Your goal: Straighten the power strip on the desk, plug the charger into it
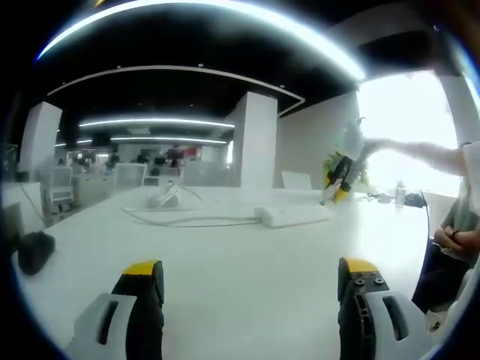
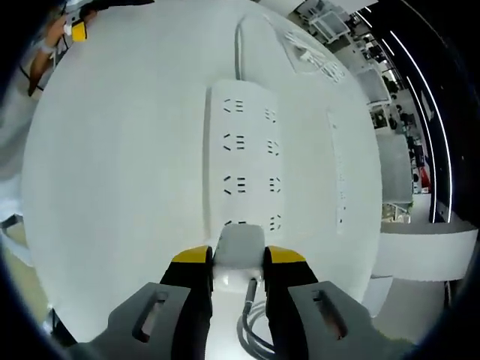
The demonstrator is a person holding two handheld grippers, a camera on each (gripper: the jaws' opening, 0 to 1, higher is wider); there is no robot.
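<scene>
Charger [image 2: 238,251] clamped in the right gripper [image 2: 238,271], poised at the strip's [image 2: 244,154] near sockets on the desk [image 2: 112,187] — left gripper [image 1: 251,281] gapes idle. Misaligned prongs — strip could skid.

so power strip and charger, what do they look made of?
Power strip: looks like white moulded plastic, smooth matte, soft sheen along its edges. Charger, clamped in the right gripper: likely the same white plastic, slightly glossier, with rounded corners.
</scene>
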